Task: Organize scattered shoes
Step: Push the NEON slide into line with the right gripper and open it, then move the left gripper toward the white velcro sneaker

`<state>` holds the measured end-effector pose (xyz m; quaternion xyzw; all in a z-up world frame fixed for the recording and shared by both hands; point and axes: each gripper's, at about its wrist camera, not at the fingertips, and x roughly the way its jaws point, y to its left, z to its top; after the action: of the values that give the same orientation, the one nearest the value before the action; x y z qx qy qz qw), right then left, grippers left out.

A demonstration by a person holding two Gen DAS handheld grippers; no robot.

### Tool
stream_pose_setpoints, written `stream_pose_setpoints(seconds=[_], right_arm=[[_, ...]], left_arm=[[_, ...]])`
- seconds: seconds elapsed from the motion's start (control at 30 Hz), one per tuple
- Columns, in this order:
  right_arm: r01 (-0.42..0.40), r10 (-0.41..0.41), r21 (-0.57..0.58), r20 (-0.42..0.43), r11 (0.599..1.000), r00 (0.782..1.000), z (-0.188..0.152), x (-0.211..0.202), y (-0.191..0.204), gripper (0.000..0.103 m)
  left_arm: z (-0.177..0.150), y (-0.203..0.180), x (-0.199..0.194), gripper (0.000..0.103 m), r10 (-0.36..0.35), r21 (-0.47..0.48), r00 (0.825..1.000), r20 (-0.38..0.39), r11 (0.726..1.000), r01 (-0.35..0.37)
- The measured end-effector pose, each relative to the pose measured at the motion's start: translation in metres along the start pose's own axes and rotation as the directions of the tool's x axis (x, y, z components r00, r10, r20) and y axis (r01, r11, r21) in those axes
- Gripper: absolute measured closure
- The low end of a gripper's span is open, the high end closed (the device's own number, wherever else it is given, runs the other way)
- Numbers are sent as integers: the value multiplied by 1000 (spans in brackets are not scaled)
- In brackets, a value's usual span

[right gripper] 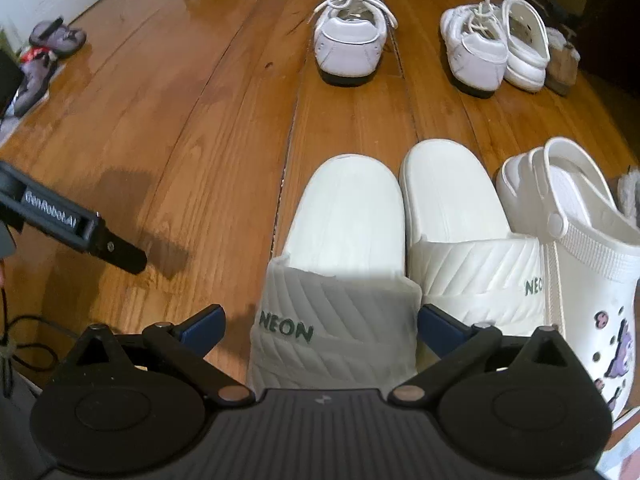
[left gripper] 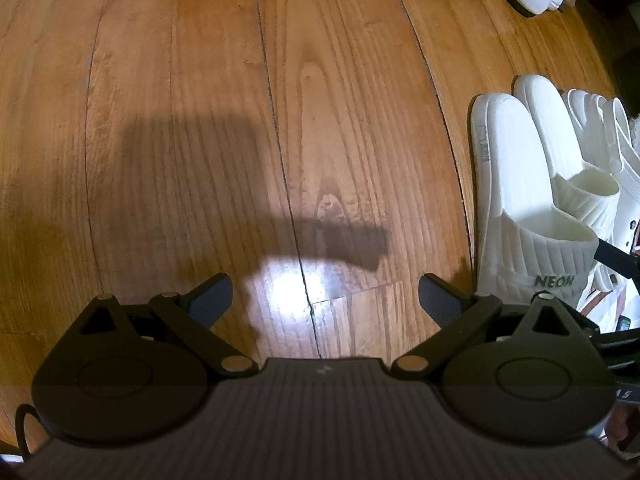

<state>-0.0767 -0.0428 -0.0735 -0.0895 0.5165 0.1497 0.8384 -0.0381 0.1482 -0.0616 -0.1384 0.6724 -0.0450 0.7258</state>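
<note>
Floorboards of polished wood fill both views, and the shoes are spread across them in loose rows. Farthest off, a white laced shoe stands alone, well apart from its apparent mate, which is parked beside a white clog and a brown fur-lined shoe; purple sandals lie at the far left edge. Nearer, a pair of white slides marked NEON is seen side by side, the left slide touching the right slide, with a charm-covered clog just beside them. The right hand-held gripper is held low and level over the floor, pointing along the left slide; its jaws are spread wide on either side of the strap, and nothing is gripped, though the right pad seems to sit between the two straps. The left hand-held gripper is held above bare floor to the left of the slides, tilted downward, jaws likewise fully spread and empty. The step in hand is judged to be the setting of this pair in line. It would be done best if the strap were closed on squarely at its middle, the slide nudged flush with its mate without overlap, and the neighbouring clog left undisturbed.
</note>
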Motion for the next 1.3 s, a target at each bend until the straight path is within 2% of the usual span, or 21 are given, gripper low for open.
stream_pose_setpoints(seconds=[0.3,0.67,0.83,1.0,1.2,1.3], right_arm=[[37,-36,-88,19,995,999,1,0,12,1],[20,-18,-77,30,997,999,1,-5,10,1],[-3,5,-38,40,999,999,8,-11,3,1],[9,-9,-1,76,1000,997,29,-30,-12,1],[40,-40,1,95,999,995,48,-46,-29,1],[16,-15,-17,78,1000,997,64,-48,-36,1]], left_arm=[[1,0,-1,2,0,2,1000,1,1000,0],[-2,-5,-1,2,4,6,1000,1,1000,-4],[-4,-8,-3,2,3,12,1000,15,1000,-3],[-3,-12,-18,2,-38,-15,994,107,999,40],[-4,-32,-35,2,44,17,980,194,999,-48],[5,-47,-45,2,80,43,969,232,995,-93]])
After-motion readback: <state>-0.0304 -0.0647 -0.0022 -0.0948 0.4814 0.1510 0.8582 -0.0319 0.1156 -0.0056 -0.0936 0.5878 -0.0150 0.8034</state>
